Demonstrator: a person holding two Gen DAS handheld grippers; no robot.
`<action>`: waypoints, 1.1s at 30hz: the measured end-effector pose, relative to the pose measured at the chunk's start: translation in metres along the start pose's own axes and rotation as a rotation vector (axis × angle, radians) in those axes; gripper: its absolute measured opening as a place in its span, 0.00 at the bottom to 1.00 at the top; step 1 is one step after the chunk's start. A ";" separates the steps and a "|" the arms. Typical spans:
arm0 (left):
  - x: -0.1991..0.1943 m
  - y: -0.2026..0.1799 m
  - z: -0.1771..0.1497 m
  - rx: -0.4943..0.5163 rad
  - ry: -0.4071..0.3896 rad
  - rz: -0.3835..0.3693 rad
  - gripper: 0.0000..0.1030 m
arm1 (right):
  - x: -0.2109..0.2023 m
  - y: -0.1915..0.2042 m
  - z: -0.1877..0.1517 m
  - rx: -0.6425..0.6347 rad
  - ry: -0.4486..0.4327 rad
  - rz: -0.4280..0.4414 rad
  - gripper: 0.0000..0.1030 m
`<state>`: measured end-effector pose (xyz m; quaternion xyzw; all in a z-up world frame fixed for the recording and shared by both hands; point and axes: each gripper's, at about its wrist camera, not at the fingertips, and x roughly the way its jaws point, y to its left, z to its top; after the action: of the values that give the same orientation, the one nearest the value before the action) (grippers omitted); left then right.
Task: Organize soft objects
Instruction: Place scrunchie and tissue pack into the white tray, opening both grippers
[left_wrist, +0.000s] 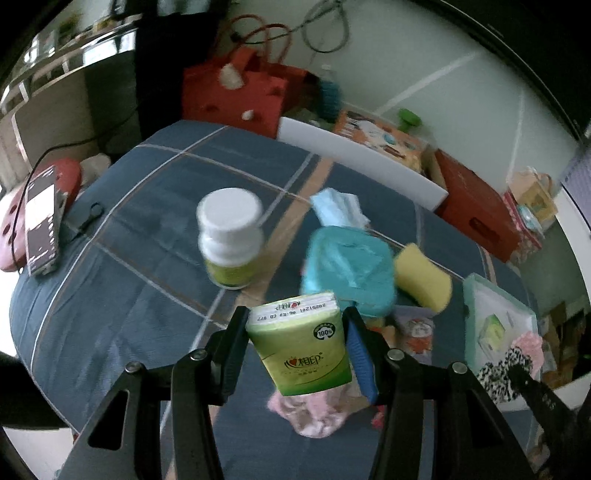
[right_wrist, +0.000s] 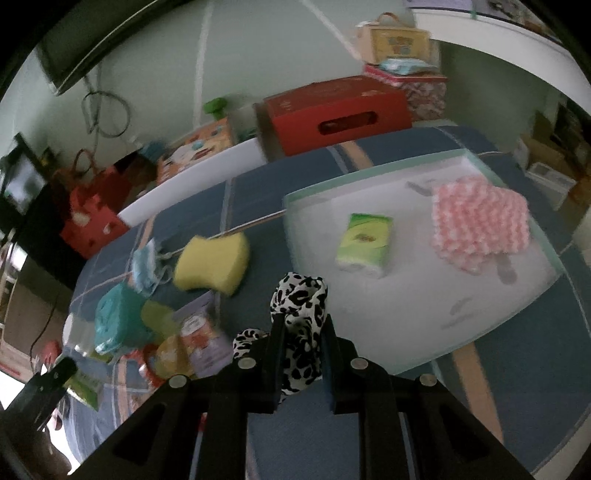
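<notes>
Gripping tissue pack (left_wrist: 301, 350), scrunchie (right_wrist: 301, 325) nr tray rim (right_wrist: 373, 168)

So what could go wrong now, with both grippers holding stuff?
1. The tissue pack sits tilted between the left gripper's fingers, so it might slip out.
2. The scrunchie in the right gripper is soft and dangling, so it could snag on the tray's rim.
3. The bottle stands close by, so a swinging hand might knock it over.
</notes>
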<state>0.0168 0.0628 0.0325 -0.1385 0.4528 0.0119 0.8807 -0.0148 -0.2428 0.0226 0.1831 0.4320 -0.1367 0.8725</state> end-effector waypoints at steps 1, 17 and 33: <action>0.000 -0.007 0.000 0.019 0.004 -0.005 0.51 | 0.000 -0.005 0.002 0.012 -0.004 -0.019 0.18; 0.018 -0.170 -0.011 0.372 0.083 -0.194 0.51 | 0.002 -0.133 0.030 0.309 -0.064 -0.201 0.18; 0.068 -0.294 -0.064 0.581 0.256 -0.359 0.81 | 0.007 -0.149 0.033 0.327 -0.094 -0.231 0.22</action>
<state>0.0492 -0.2432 0.0112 0.0397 0.5123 -0.2896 0.8075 -0.0466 -0.3914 0.0049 0.2650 0.3811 -0.3125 0.8288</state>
